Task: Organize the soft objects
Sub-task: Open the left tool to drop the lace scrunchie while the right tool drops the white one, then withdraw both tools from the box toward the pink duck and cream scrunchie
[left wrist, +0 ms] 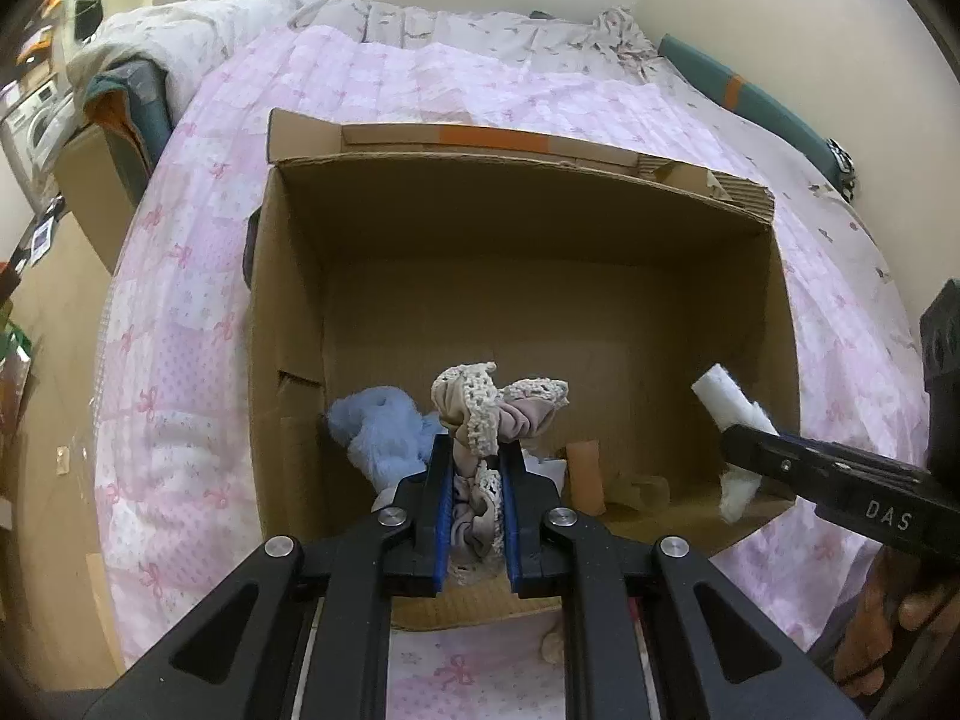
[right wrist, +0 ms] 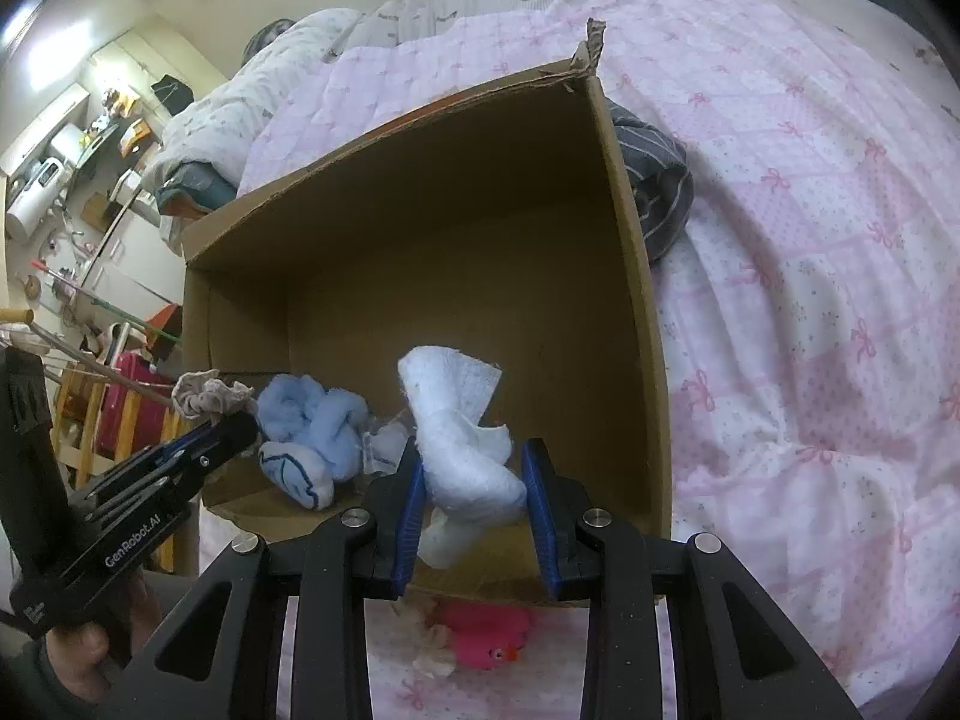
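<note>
— Holding both loads over the cardboard box? Left gripper clamping the lace scrunchie, right gripper pinching the white cloth.

— Lowering first, releasing beside the blue plush, avoiding rim snags.

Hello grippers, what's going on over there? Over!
Left gripper shut on lace scrunchie, over cardboard box. Right gripper shut on white towel, also over box. Blue plush already inside. Nothing blocking.
</note>
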A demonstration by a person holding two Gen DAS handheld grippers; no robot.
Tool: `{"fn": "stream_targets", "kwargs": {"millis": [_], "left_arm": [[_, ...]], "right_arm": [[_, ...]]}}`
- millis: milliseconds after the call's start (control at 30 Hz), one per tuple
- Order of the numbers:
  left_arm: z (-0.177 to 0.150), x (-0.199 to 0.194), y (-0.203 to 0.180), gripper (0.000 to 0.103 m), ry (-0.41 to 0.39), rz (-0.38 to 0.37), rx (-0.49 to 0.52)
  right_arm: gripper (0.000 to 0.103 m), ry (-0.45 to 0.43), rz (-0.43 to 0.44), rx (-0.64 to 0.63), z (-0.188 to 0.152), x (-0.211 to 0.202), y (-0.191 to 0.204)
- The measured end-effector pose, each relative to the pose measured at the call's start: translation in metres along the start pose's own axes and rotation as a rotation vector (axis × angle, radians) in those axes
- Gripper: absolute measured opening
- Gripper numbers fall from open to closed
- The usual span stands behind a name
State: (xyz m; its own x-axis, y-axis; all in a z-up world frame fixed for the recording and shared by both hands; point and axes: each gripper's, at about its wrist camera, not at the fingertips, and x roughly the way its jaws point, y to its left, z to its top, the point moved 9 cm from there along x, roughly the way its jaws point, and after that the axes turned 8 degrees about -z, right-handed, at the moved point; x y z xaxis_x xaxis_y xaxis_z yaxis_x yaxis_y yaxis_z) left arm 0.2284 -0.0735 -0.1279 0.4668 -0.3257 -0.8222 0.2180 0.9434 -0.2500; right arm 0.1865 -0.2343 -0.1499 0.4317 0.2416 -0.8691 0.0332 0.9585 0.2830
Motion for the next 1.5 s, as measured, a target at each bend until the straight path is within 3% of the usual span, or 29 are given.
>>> {"fn": "stream_targets", "kwargs": {"millis": [233, 300, 467, 533, 667, 733, 800, 833, 967, 1500], "left_arm": [[0.000, -0.002, 0.001, 0.013, -0.013, -0.006, -0.014], [0.000, -0.003, 0.000, 0.022, -0.018, -0.019, -0.026], [0.003, -0.006, -0.005, 0.060, -0.046, 0.015, 0.022], [0.004, -0.007, -0.007, 0.063, -0.049, 0.025, 0.038], [0.005, -0.008, -0.006, 0.065, -0.056, 0.040, 0.054], [0.005, -0.008, -0.003, 0.065, -0.067, 0.058, 0.064], [0.007, -0.008, 0.001, 0.065, -0.065, 0.075, 0.058], [0.007, -0.008, 0.001, 0.065, -0.066, 0.073, 0.049], [0.010, -0.014, 0.001, 0.065, -0.081, 0.039, 0.032], [0.005, -0.025, 0.014, 0.065, -0.092, 0.089, 0.015]], "right_arm": [[0.033, 0.000, -0.012, -0.010, 0.001, 0.000, 0.004], [0.033, -0.008, -0.007, -0.019, 0.002, -0.002, 0.006], [0.033, -0.009, -0.004, -0.023, 0.002, -0.002, 0.005], [0.033, -0.009, 0.000, -0.013, 0.003, -0.001, 0.004], [0.033, -0.019, 0.018, -0.005, 0.003, -0.005, 0.003], [0.039, -0.044, 0.025, -0.004, 0.005, -0.010, 0.004], [0.077, -0.065, 0.033, 0.005, 0.007, -0.014, 0.002], [0.079, -0.086, 0.029, 0.017, 0.008, -0.017, 0.000], [0.079, -0.068, 0.020, 0.046, 0.007, -0.017, -0.009], [0.079, -0.077, 0.008, 0.060, 0.003, -0.027, -0.009]]}}
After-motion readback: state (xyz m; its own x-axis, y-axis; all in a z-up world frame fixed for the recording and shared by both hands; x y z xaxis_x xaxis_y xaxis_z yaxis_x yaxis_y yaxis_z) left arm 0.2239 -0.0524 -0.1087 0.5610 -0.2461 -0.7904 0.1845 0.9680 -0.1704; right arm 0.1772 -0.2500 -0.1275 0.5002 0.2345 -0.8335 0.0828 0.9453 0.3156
